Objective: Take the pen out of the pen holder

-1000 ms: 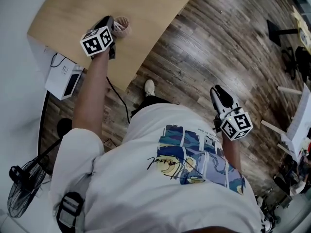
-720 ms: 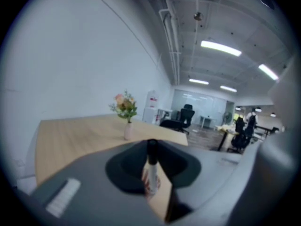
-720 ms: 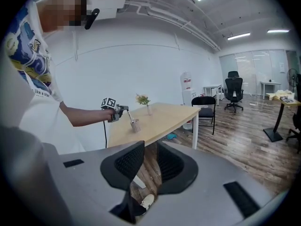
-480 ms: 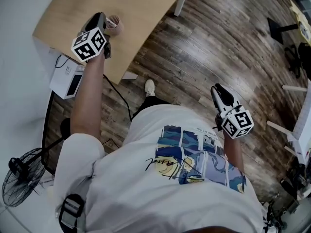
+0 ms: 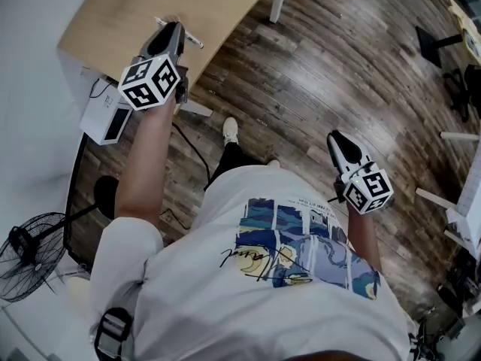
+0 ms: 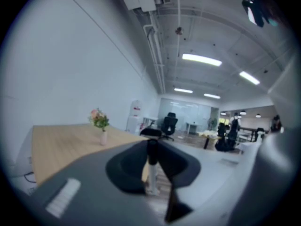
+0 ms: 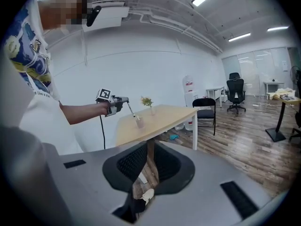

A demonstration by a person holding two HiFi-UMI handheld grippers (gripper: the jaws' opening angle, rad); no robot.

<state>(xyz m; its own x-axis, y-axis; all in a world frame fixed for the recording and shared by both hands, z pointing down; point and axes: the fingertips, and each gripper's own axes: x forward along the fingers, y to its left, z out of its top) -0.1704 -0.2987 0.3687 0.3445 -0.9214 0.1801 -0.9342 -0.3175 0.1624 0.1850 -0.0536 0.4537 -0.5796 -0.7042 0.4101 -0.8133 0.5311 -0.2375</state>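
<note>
My left gripper [image 5: 177,30] is shut on a slim pen [image 5: 192,40], which lies crosswise in the jaws above the near edge of the wooden table [image 5: 120,10]. The left gripper view shows the pen [image 6: 151,173] upright between the pads, dark on top and white below. The right gripper view shows that gripper [image 7: 126,99] holding the pen [image 7: 132,111] up, clear of the small pen holder [image 7: 139,122] on the table. The head view hides the holder. My right gripper [image 5: 336,138] hangs over the floor at my right side, its jaws a narrow gap apart around nothing.
A small vase of flowers [image 7: 148,103] stands on the table behind the holder. Under the table lie a white box [image 5: 105,119] and a cable. A floor fan [image 5: 26,265] stands at lower left, and a black chair [image 7: 205,108] beyond the table's far end.
The left gripper has risen from the pen holder and drawn back toward the table's near edge, bringing the pen out with it. The right gripper stays low at my side.
</note>
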